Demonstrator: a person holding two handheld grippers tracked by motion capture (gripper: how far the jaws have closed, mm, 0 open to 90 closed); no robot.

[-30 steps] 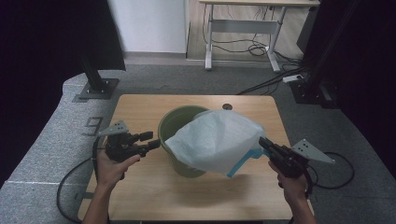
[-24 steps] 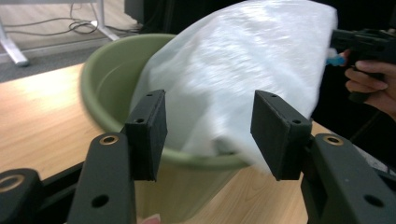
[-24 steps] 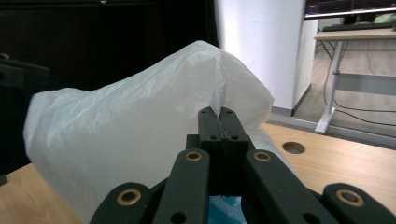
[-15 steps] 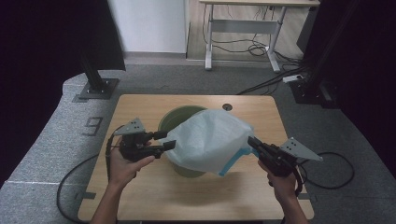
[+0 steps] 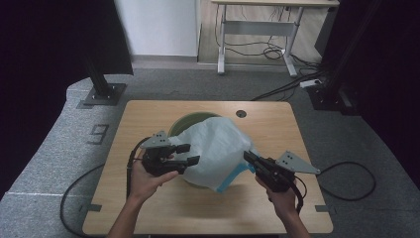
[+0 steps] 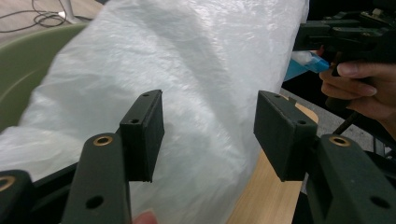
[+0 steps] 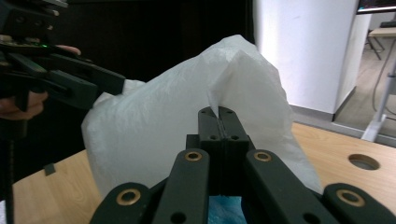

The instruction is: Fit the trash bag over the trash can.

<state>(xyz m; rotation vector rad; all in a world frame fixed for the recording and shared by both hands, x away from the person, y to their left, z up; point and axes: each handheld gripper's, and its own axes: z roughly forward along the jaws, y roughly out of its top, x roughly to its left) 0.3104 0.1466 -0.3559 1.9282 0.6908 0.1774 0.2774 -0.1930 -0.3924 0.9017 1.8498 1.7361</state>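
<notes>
Clamped tight, the right gripper (image 5: 249, 157) pinches a fold of the white crinkled plastic bag (image 5: 215, 148), seen in the right gripper view (image 7: 219, 114) with film caught between its pads. The left gripper (image 5: 187, 154) has just been opening its jaws; they stand apart against the bag's other side, pressing nothing. That bag drapes over the green round plastic bucket (image 5: 190, 121) at the middle of the wooden desk (image 5: 148, 111).

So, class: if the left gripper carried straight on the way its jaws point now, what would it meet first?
Most likely the white plastic bag: the left gripper has its jaws open and aimed at the bag's side, with nothing visible between them. How near it is remains hard to judge.
</notes>
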